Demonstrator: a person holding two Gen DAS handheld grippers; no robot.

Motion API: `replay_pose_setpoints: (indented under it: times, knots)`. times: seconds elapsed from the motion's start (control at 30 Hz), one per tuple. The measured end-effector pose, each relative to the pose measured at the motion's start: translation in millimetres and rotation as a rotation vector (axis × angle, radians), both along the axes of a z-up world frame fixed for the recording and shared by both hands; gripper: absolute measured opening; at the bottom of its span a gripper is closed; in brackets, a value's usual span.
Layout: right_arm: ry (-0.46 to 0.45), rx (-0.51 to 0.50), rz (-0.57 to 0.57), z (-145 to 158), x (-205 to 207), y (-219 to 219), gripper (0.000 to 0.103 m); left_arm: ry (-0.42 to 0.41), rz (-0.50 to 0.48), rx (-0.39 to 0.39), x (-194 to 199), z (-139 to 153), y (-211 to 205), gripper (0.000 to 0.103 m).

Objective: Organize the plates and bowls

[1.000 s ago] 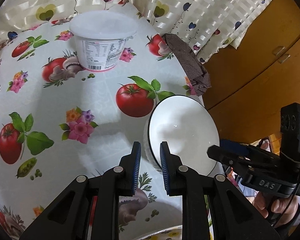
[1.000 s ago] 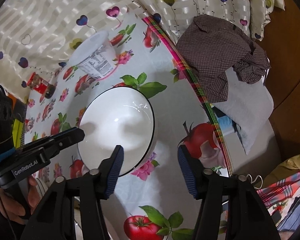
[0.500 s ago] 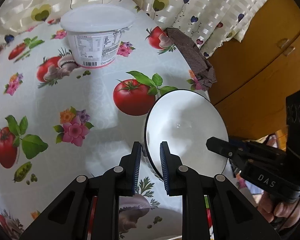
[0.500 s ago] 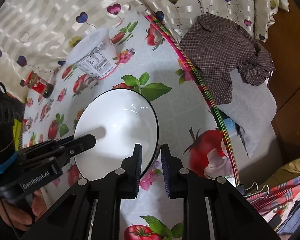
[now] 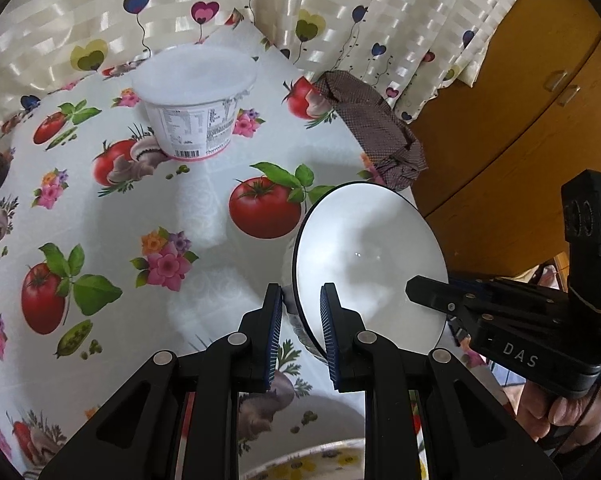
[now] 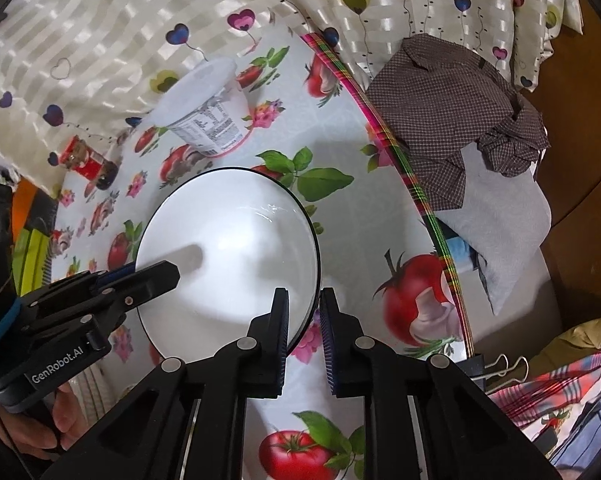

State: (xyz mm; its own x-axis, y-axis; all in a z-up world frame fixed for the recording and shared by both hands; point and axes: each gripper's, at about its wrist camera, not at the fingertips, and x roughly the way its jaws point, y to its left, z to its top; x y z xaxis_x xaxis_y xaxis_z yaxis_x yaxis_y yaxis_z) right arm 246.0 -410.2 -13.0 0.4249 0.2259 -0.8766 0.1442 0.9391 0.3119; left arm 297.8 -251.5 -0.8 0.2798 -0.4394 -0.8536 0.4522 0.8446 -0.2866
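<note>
A white bowl (image 5: 368, 256) with a thin black rim sits near the right edge of the table, over the tomato-print tablecloth (image 5: 112, 208). In the left wrist view my left gripper (image 5: 300, 320) is shut on the bowl's near left rim, one pad inside and one outside. The right gripper (image 5: 414, 290) reaches in from the right, a hand behind it. In the right wrist view the bowl (image 6: 228, 248) fills the middle. My right gripper (image 6: 304, 312) has the near right rim between its pads and its jaws are closing on it. The left gripper (image 6: 172, 270) enters from the left.
A lidded white plastic tub (image 5: 196, 96) stands at the back of the table, a red jar (image 6: 84, 160) further left. A brown checked cloth (image 6: 452, 120) hangs off the table's right edge by a wooden cabinet (image 5: 520, 100). A patterned dish rim (image 5: 312, 460) shows at the bottom.
The right gripper's jaws went from wide apart beside the bowl to close together on its rim. The left gripper kept its grip and rose a little with the bowl.
</note>
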Motion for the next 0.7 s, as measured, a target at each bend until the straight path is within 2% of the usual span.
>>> replay_pose_setpoints:
  times: [0.27, 0.7]
  knots:
    - [-0.021, -0.022, 0.038, 26.5, -16.7, 15.9, 0.016, -0.003, 0.013, -0.014, -20.6, 15.4, 17.2, 0.020]
    - [-0.053, -0.044, 0.113, 60.8, -62.3, 55.6, 0.016, -0.063, 0.032, -0.013, -73.9, 54.8, 52.5, 0.020]
